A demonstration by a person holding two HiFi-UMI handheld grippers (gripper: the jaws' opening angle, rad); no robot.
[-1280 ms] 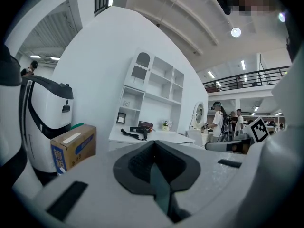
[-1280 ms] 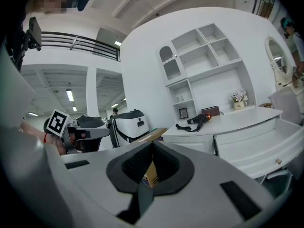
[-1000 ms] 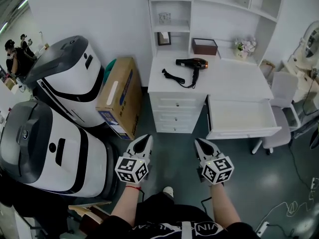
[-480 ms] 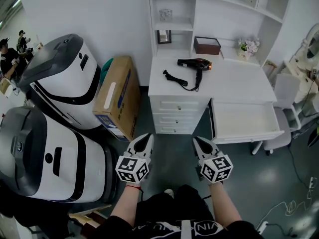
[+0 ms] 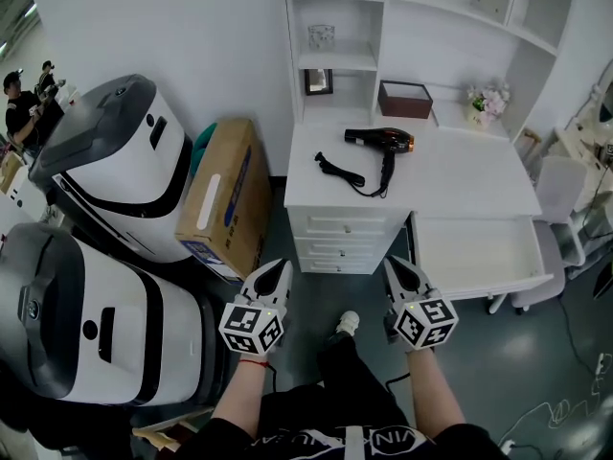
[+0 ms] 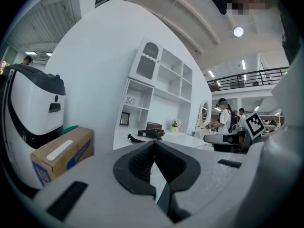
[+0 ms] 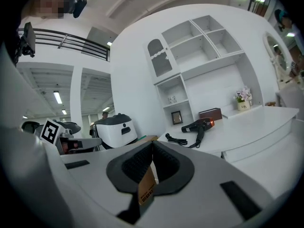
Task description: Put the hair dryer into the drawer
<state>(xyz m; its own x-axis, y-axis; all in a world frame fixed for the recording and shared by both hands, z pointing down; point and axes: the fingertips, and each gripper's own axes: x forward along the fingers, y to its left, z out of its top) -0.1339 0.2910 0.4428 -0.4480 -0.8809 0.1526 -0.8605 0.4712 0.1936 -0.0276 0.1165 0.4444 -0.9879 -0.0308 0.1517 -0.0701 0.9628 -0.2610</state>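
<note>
A black hair dryer [image 5: 381, 141] with an orange rim lies on the white desk [image 5: 479, 175], its black cord [image 5: 340, 172] coiled to its left. It also shows small in the left gripper view [image 6: 151, 134] and in the right gripper view [image 7: 200, 125]. The desk's wide drawer [image 5: 476, 256] stands pulled out at the right, its inside bare. My left gripper [image 5: 278, 274] and right gripper [image 5: 400, 269] hang side by side over the floor, well short of the desk. Both are shut with nothing between the jaws.
A brown cardboard box [image 5: 220, 197] leans left of the desk's three small drawers [image 5: 343, 241]. Two large white-and-black machines [image 5: 120, 169] stand at the left. A dark box [image 5: 404, 99] and flowers [image 5: 487, 103] sit at the desk's back. A chair [image 5: 563, 195] is at the right.
Both grippers have come forward toward the desk, side by side, still shut. The desk and hair dryer sit a little lower and nearer in the head view.
</note>
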